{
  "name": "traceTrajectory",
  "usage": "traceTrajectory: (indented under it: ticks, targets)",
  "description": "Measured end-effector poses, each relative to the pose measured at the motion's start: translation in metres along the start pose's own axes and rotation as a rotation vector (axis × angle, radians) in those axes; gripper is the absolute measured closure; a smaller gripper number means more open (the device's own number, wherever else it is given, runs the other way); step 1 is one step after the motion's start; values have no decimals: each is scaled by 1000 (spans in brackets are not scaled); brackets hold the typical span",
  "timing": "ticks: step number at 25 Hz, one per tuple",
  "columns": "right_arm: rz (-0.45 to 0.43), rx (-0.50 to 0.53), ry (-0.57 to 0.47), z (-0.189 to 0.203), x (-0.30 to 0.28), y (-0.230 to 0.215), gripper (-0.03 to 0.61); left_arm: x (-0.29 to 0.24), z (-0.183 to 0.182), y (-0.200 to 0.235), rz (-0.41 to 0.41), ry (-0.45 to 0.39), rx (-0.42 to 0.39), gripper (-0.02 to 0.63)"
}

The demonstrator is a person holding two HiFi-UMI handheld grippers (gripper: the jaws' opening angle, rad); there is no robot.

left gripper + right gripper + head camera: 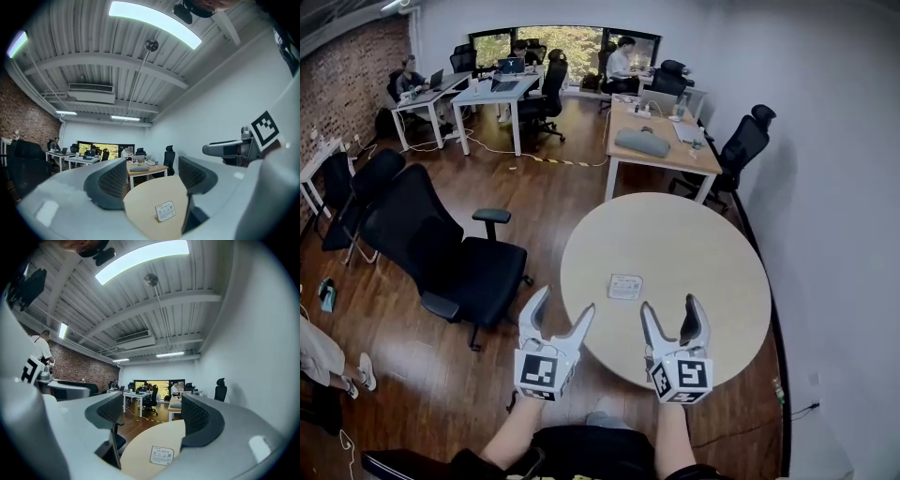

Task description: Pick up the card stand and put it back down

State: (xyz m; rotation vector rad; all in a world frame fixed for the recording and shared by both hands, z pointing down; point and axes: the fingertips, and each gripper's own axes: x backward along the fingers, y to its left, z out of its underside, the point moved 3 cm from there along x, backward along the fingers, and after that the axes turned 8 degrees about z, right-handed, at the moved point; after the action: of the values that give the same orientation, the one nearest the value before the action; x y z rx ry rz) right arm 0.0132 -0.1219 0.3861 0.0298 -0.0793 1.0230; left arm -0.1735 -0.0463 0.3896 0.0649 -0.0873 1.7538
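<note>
A small white card stand [625, 287] sits on the round beige table [712, 253], left of its middle. Both grippers hover at the table's near edge, short of the stand. My left gripper [562, 309] is open and empty, to the near left of the stand. My right gripper [675, 313] is open and empty, to the near right. The left gripper view shows the card stand [165, 211] low between the open jaws, well ahead of them. In the right gripper view the card stand [161, 455] also lies ahead, between the spread jaws.
A black office chair [450, 258] stands left of the table. A wooden desk [661, 141] with a keyboard and laptop lies beyond it, by the white wall. Further desks with seated people are at the far end. A person's leg [328, 361] shows at the left edge.
</note>
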Motion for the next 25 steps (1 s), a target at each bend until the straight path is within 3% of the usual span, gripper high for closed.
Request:
traceTrajectory:
  ticks: [4, 9, 16, 20, 25]
  targets:
    - [-7, -9, 17, 5, -30, -29, 192, -47, 8, -6, 36, 61, -37, 265]
    - [-12, -40, 49, 21, -62, -56, 192, -84, 34, -5, 30, 106, 24, 265]
    - [-31, -42, 108, 46, -89, -55, 192, -118, 73, 2, 189, 198, 30, 265]
    - [-34, -49, 155, 66, -95, -50, 192, -132, 112, 9, 269, 282, 85, 265]
    - [-25, -34, 221, 99, -102, -53, 192, -153, 180, 23, 331, 419, 80, 267]
